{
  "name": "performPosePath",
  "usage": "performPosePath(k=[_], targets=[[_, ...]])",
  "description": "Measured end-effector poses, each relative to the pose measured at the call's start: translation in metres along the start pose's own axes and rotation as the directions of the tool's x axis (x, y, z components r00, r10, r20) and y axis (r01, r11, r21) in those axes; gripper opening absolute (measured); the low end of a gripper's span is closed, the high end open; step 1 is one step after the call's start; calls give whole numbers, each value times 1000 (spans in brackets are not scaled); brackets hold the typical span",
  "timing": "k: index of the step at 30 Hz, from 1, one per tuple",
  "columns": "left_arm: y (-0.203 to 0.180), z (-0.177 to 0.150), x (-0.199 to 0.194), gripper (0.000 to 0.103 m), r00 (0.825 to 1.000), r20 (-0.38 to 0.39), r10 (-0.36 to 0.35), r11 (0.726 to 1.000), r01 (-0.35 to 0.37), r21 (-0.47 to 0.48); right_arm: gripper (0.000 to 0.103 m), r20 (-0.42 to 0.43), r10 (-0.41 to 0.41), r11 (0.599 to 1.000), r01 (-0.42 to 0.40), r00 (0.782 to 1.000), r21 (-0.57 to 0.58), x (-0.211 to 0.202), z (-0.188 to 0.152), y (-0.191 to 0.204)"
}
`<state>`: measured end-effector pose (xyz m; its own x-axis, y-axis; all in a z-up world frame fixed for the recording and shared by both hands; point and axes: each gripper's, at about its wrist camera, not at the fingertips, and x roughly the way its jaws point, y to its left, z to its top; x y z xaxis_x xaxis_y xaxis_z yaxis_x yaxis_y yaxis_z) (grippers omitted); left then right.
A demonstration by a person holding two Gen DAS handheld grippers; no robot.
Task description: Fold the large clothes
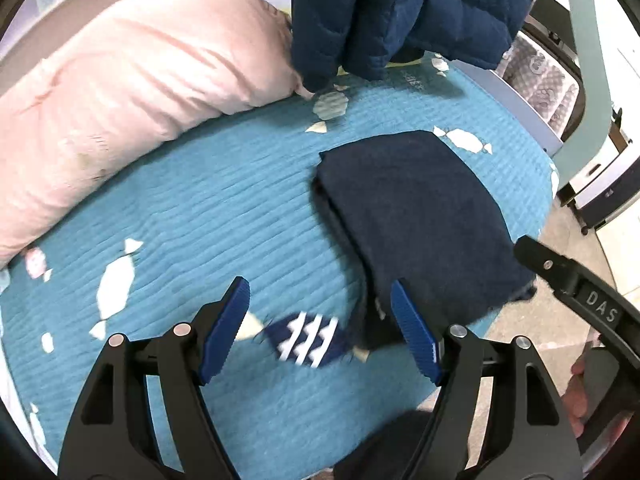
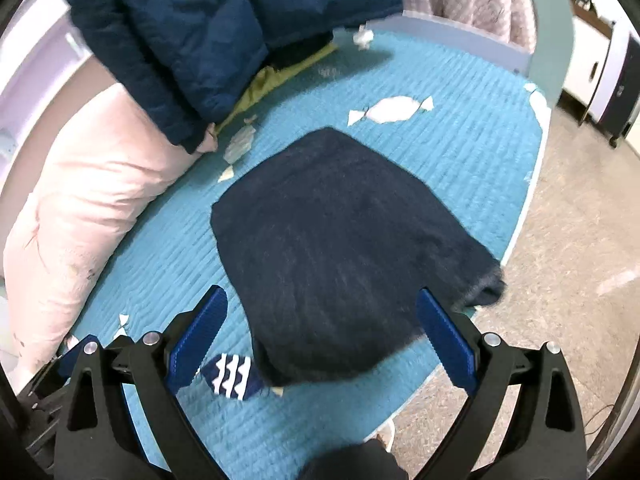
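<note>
In the left wrist view, the left gripper (image 1: 320,320) has its jaws wide apart, and nothing is between the blue pads (image 1: 226,328). They hang above the teal quilt (image 1: 224,208) and touch no cloth. The folded dark garment (image 1: 412,216) lies flat on the quilt, ahead and to the right of this gripper, near the bed's edge. A small navy patch with white zigzags (image 1: 306,340) shows just under the open jaws. The pink pillow (image 1: 120,92) lies to the left, and a navy puffer jacket (image 1: 400,12) is at the top. A black part of the right gripper (image 1: 576,284) enters from the right edge.

In the right wrist view, the right gripper (image 2: 322,332) is also opened very wide and holds nothing. The folded dark garment (image 2: 336,248) lies on the teal quilt (image 2: 460,140) directly ahead, between the lines of the two fingers but below them, not pinched. The pink pillow (image 2: 88,208) and the navy puffer jacket (image 2: 192,20) are at the left and top.
</note>
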<state>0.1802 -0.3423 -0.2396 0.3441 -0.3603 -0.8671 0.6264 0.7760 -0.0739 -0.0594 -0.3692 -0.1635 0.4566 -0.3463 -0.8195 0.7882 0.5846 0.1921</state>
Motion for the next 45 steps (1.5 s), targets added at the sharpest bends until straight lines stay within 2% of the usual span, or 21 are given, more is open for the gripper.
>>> performPosePath(k=[3, 6, 11, 15, 20, 23, 29, 32, 36, 41, 45], targets=[[5, -24, -31, 74, 997, 58, 54, 998, -57, 37, 92, 63, -20, 999, 22, 998, -39, -33, -20, 9], [10, -47, -59, 74, 995, 88, 37, 998, -41, 46, 92, 108, -44, 995, 53, 993, -80, -66, -43, 19], [20, -80, -108, 77, 989, 141, 39, 998, -44, 34, 92, 173, -4, 994, 23, 985, -109, -117, -79, 32], [32, -106, -151, 83, 974, 220, 57, 998, -60, 8, 92, 244, 3, 988, 35, 970, -149, -161, -108, 50], [47, -136, -194, 84, 951, 301, 73, 997, -75, -6, 92, 292, 50, 991, -11, 955, -135, -205, -145, 66], [54, -150, -217, 89, 934, 347, 86, 996, -92, 1, 92, 327, 57, 990, -9, 943, -144, -225, -162, 77], [74, -175, -255, 89, 909, 400, 112, 993, -112, -24, 92, 394, 24, 983, 51, 919, -178, -255, -186, 95], [82, -186, -271, 90, 895, 424, 136, 990, -133, -36, 92, 412, 29, 983, 49, 911, -178, -262, -190, 95], [90, -198, -293, 90, 879, 454, 146, 989, -137, -54, 92, 479, 3, 972, 109, 878, -207, -277, -201, 107], [93, -208, -312, 91, 860, 490, 146, 989, -132, -64, 92, 505, 56, 969, 76, 861, -237, -295, -208, 116], [96, -213, -327, 91, 843, 517, 145, 989, -115, -90, 92, 548, 62, 960, 100, 834, -261, -305, -211, 125]])
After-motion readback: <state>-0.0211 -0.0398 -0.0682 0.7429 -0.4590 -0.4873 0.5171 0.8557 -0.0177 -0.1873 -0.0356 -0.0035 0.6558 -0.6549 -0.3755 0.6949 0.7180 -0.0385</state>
